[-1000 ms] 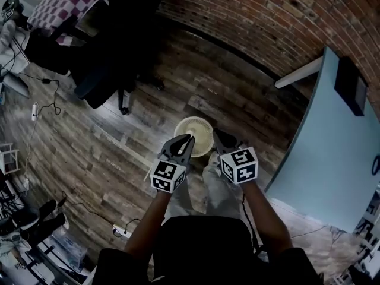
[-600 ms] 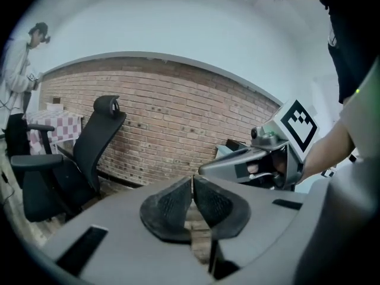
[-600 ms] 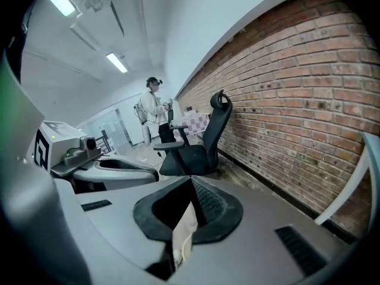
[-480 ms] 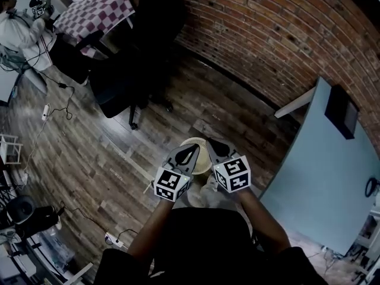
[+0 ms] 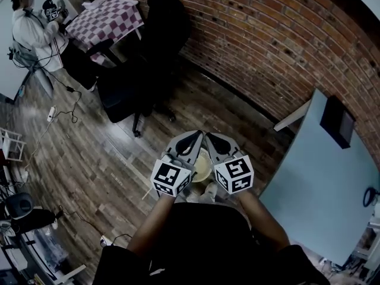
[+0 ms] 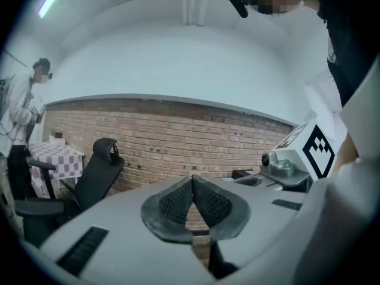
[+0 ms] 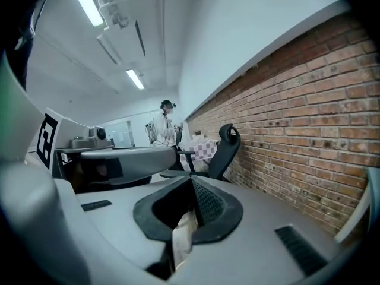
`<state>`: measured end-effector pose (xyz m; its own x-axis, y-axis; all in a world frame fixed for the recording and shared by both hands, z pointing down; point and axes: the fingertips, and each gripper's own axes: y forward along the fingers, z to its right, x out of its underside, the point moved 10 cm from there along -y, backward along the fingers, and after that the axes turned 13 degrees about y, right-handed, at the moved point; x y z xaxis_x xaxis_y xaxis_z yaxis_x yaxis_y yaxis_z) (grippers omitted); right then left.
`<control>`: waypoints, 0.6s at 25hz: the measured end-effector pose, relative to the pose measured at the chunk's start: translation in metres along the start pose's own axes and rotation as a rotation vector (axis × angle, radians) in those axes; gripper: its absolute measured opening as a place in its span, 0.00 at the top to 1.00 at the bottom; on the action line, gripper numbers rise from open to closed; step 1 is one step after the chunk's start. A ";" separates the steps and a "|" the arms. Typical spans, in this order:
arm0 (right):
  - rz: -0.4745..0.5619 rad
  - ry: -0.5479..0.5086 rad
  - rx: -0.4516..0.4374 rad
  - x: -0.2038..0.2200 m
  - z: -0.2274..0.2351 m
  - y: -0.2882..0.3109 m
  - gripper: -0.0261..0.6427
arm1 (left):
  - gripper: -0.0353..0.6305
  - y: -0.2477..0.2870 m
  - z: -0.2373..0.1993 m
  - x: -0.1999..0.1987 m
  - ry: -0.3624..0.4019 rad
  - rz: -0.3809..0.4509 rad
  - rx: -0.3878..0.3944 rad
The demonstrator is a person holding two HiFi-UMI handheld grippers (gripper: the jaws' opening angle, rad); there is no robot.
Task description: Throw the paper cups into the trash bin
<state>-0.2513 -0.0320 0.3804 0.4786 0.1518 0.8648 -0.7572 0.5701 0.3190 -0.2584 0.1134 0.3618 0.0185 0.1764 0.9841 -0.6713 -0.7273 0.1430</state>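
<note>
I see the trash bin [image 5: 203, 170] from straight above: a round, pale cream bin with an open top, standing upright on the wooden floor [image 5: 89, 159]. Only its middle strip shows; both sides are covered. I cannot make out anything inside it. The only paper I can find is a pale, creased scrap [image 7: 181, 233] pinched low between the pads of the right gripper [image 7: 191, 183]. I cannot tell whether it is a cup.
</note>
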 end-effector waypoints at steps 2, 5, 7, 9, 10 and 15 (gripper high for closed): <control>0.031 0.001 -0.027 -0.012 -0.003 -0.006 0.95 | 0.93 0.003 0.002 -0.015 0.027 0.016 -0.004; 0.070 0.003 -0.066 -0.025 -0.006 -0.012 0.95 | 0.93 0.004 0.005 -0.027 0.047 0.029 -0.020; 0.087 -0.004 -0.084 -0.029 -0.007 -0.014 0.95 | 0.93 0.002 0.007 -0.032 0.068 0.034 -0.039; 0.096 -0.016 -0.092 -0.031 -0.007 -0.014 0.95 | 0.93 0.001 0.008 -0.037 0.118 0.033 -0.060; 0.099 -0.020 -0.095 -0.033 -0.008 -0.014 0.95 | 0.93 0.001 0.008 -0.039 0.141 0.033 -0.067; 0.116 -0.040 -0.122 -0.037 -0.014 -0.016 0.95 | 0.93 -0.005 0.009 -0.046 0.240 0.060 -0.080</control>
<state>-0.2506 -0.0357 0.3378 0.3708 0.1912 0.9088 -0.7454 0.6450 0.1684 -0.2495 0.1029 0.3164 -0.1931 0.2941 0.9361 -0.7226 -0.6880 0.0671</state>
